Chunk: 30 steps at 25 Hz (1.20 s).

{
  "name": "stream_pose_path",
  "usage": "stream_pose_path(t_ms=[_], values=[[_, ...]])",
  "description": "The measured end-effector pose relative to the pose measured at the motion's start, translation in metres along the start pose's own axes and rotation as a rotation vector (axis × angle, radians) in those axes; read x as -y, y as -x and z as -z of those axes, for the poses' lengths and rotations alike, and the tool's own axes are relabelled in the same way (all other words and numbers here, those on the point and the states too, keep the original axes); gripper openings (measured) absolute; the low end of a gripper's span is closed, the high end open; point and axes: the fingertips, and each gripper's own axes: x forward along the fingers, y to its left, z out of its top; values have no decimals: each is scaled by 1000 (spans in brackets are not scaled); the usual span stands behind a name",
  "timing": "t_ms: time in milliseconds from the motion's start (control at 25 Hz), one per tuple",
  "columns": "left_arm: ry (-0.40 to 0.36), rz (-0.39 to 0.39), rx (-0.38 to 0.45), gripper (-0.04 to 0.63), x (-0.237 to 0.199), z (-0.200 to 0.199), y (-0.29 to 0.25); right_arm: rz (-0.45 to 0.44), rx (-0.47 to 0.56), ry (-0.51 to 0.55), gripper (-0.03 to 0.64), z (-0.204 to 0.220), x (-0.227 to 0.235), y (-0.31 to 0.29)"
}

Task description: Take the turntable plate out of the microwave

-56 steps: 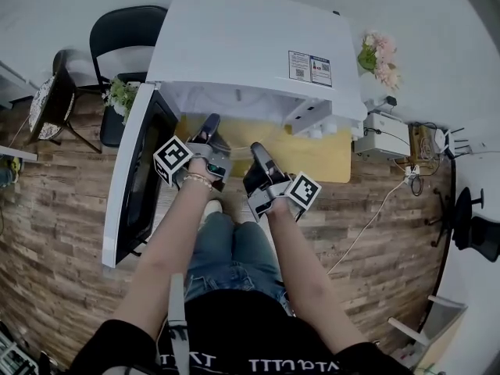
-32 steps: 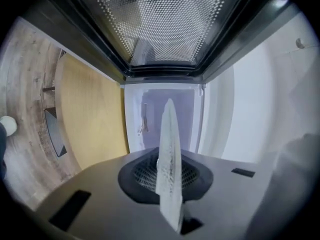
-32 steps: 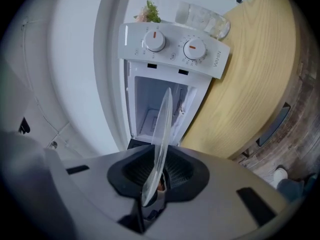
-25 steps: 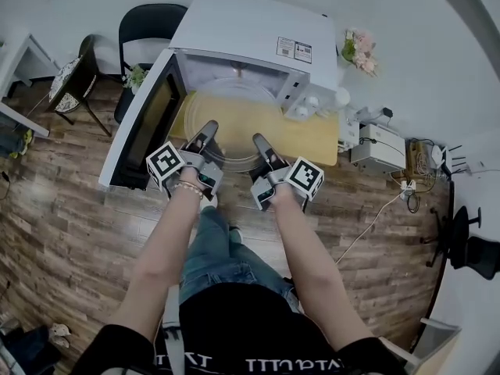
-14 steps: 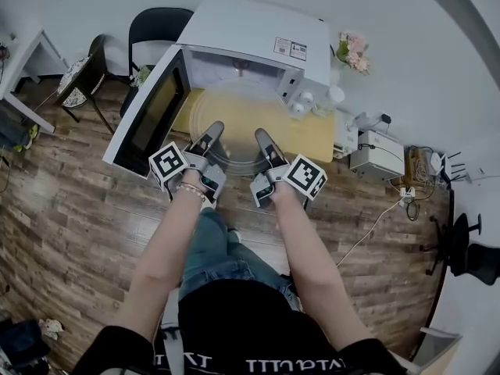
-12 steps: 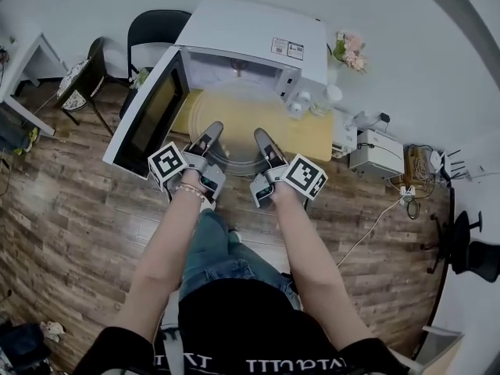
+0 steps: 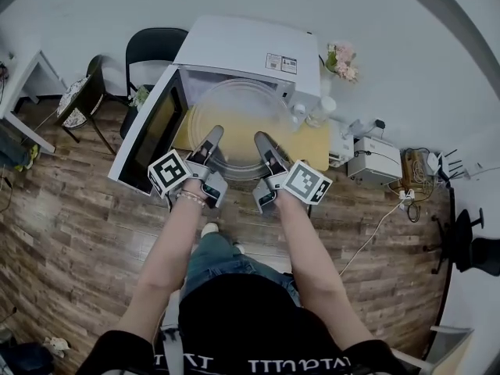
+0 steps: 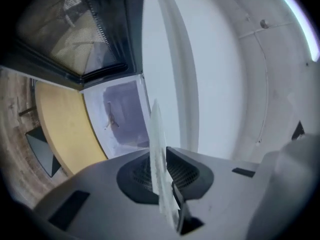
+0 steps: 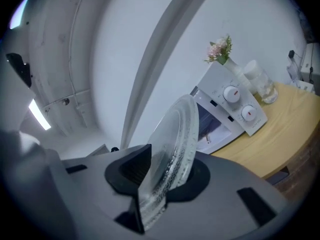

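One glass turntable plate (image 7: 237,123), held by its near rim in front of the open microwave (image 7: 250,49), over the yellow table (image 7: 319,143). Left gripper (image 7: 211,137) clamped tight on the rim. Right gripper (image 7: 260,141) jaws opening, rim between them, touching the pads. Two stickers (image 7: 281,63) on microwave top, print unreadable. Two dials (image 9: 231,93), red pointers.
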Motion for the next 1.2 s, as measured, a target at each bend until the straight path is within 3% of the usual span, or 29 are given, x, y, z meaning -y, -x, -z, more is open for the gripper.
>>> stream_pose_path(t_ms=[400, 680, 1200], values=[[-223, 136, -87, 51, 59, -30, -46, -109, 86, 112, 98, -55, -36, -19], [-476, 205, -111, 80, 82, -47, -68, -119, 137, 269, 115, -82, -54, -32], [-754, 339, -139, 118, 114, -64, -85, -102, 194, 594, 205, -106, -74, -52]])
